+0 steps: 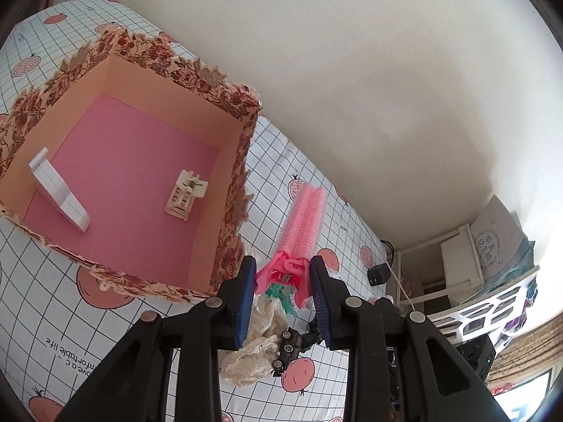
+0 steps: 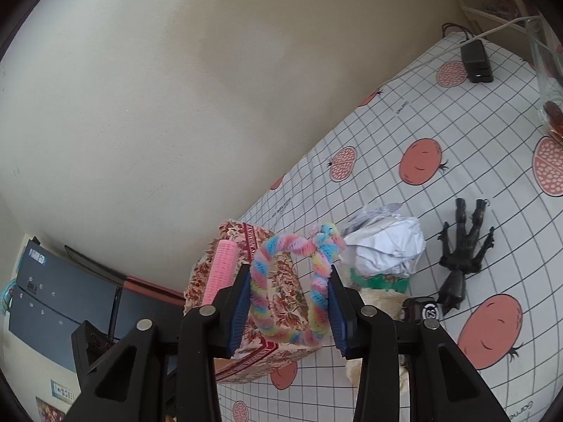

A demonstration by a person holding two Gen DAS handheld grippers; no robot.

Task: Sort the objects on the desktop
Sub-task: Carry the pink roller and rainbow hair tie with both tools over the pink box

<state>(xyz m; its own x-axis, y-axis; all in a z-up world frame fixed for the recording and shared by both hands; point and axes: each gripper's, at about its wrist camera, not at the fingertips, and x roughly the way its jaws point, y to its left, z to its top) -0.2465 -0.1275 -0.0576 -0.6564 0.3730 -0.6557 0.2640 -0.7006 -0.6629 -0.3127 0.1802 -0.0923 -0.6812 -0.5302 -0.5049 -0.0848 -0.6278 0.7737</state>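
Observation:
My left gripper is shut on the hinge end of a pink hair-roller clip and holds it above the table, just right of the floral box. The box has a pink floor with a white bracket and a cream clip inside. My right gripper is shut on a rainbow pipe-cleaner ring, held above the table beside the floral box. The pink roller clip shows at its left.
On the pomegranate-print tablecloth lie crumpled white paper, a green scrap, cream lace, a small black toy car, a black figurine, a black charger and a glass. The wall is close behind.

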